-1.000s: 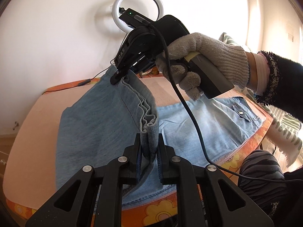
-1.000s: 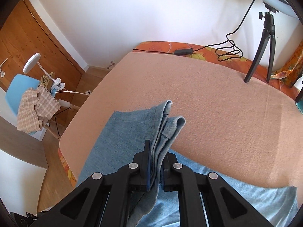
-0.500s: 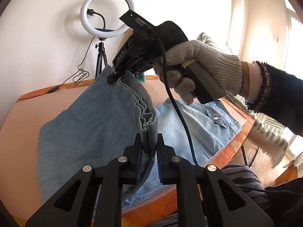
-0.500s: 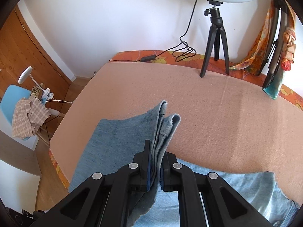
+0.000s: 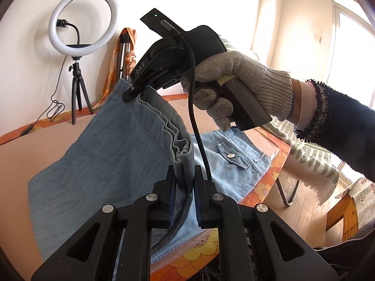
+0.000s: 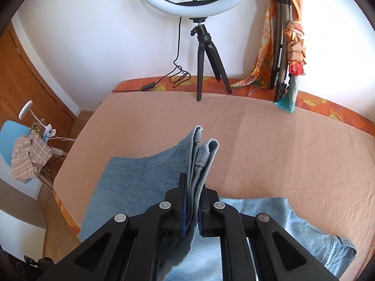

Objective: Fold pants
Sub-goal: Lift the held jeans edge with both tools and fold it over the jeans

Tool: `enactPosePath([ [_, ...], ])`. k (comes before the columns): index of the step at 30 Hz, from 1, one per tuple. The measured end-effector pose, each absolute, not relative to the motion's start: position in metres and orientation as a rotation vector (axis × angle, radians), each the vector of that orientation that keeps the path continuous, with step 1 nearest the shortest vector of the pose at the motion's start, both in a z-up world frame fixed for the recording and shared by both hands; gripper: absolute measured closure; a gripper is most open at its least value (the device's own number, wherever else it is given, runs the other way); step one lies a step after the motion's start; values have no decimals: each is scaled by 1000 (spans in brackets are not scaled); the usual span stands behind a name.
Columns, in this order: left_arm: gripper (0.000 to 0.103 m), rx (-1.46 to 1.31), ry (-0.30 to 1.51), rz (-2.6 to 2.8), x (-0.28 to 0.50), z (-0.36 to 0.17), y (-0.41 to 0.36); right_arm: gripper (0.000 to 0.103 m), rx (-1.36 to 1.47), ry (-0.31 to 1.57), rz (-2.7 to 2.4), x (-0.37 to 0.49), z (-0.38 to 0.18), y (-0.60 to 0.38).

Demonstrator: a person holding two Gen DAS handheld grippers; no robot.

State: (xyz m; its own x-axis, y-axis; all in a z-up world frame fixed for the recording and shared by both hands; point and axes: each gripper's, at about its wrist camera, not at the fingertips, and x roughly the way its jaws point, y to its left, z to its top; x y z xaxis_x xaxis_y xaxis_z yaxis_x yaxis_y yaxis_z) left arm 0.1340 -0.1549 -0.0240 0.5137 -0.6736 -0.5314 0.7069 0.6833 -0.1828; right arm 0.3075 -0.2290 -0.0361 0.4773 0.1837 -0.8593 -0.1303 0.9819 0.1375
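Observation:
Light blue denim pants [image 5: 98, 164] lie on a peach-covered bed [image 6: 269, 145]. Their leg ends are lifted and hang as a sheet between both grippers. My left gripper [image 5: 184, 180] is shut on one corner of the bunched hem. In the left wrist view my right gripper [image 5: 132, 91], held by a gloved hand [image 5: 236, 86], pinches the other corner higher up. The right wrist view shows my right gripper [image 6: 193, 201] shut on folded hem layers [image 6: 199, 159]. The waist part with a buttoned pocket [image 5: 232, 154] stays flat on the bed.
A ring light on a black tripod [image 6: 204, 53] stands at the far bed edge with its cable [image 6: 178, 75]. A folded tripod draped with an orange scarf [image 6: 286, 46] leans on the wall. A blue chair with checked cloth [image 6: 25, 159] is left of the bed.
Both grippers have carried the lifted leg ends up and toward the waist end. The ring light and draped tripod have slid into view, and the denim sheet hangs higher.

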Motion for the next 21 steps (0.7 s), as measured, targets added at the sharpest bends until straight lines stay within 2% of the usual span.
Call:
enactPosePath([
  [21, 91, 195, 659, -1090, 122, -2, -285, 99, 90, 1012, 12, 243, -5, -370],
])
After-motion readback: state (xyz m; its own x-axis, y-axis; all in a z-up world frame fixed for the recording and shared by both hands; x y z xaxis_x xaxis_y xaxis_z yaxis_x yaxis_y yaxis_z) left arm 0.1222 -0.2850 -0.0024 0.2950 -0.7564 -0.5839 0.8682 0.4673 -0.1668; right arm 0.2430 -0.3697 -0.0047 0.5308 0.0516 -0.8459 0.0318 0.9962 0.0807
